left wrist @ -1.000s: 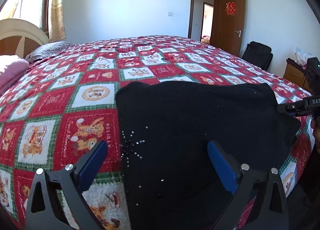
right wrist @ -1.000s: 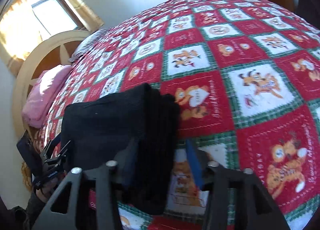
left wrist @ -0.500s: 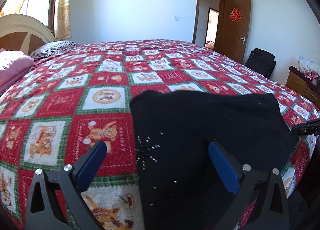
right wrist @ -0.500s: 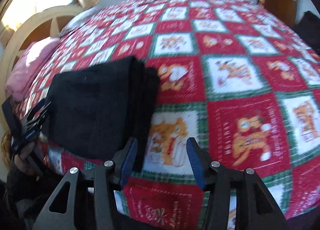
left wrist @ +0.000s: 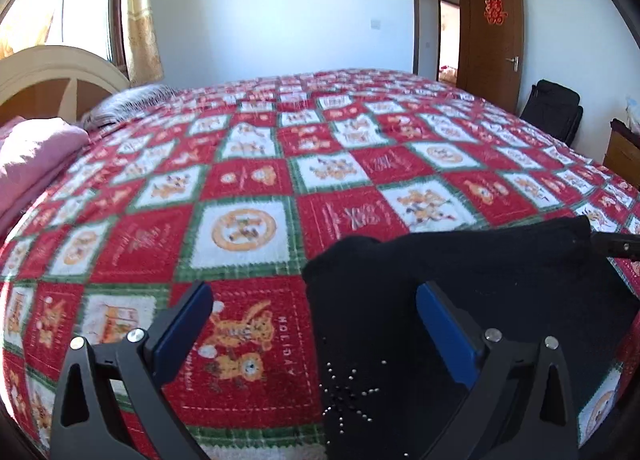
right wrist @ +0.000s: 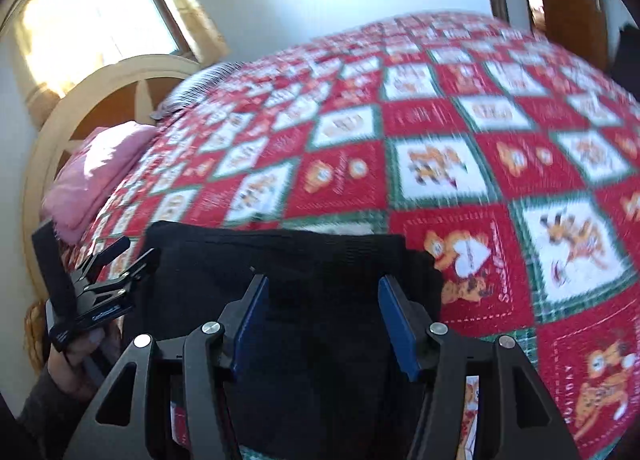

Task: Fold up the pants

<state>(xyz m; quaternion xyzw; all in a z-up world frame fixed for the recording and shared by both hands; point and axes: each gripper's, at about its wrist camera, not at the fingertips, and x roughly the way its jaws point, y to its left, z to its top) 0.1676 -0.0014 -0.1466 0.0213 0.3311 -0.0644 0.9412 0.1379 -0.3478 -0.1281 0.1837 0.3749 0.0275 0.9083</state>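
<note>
The black pants (left wrist: 472, 324) are lying as a compact folded stack at the near edge of the bed (left wrist: 248, 196), on its red checked blanket. The left gripper (left wrist: 316, 324) is hanging over the stack's left edge with jaws spread wide and empty, much as a second ago. The right gripper (right wrist: 320, 320) has swung from the stack's right edge to directly over it, its jaws now wider and gripping nothing, suggesting the folding is essentially finished.
</note>
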